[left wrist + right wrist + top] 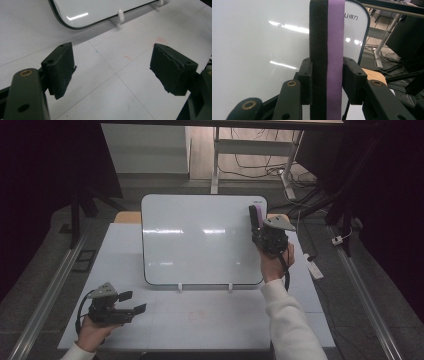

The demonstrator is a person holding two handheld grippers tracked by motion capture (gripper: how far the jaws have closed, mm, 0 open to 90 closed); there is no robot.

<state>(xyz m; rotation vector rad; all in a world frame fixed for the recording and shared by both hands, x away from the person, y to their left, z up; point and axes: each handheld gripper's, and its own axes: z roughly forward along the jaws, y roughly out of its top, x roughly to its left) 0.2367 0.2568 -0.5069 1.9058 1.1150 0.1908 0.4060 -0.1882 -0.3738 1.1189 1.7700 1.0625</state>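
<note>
One eraser (327, 45) upright (purple side right), right gripper (327, 80) clamping

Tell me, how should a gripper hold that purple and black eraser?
Pinch the purple-and-black foam eraser across its two flat faces near the bottom, coming from below, as the right gripper does. It is thin, so the jaws fit around it, and the top sticks out free beside the white whiteboard.
</note>
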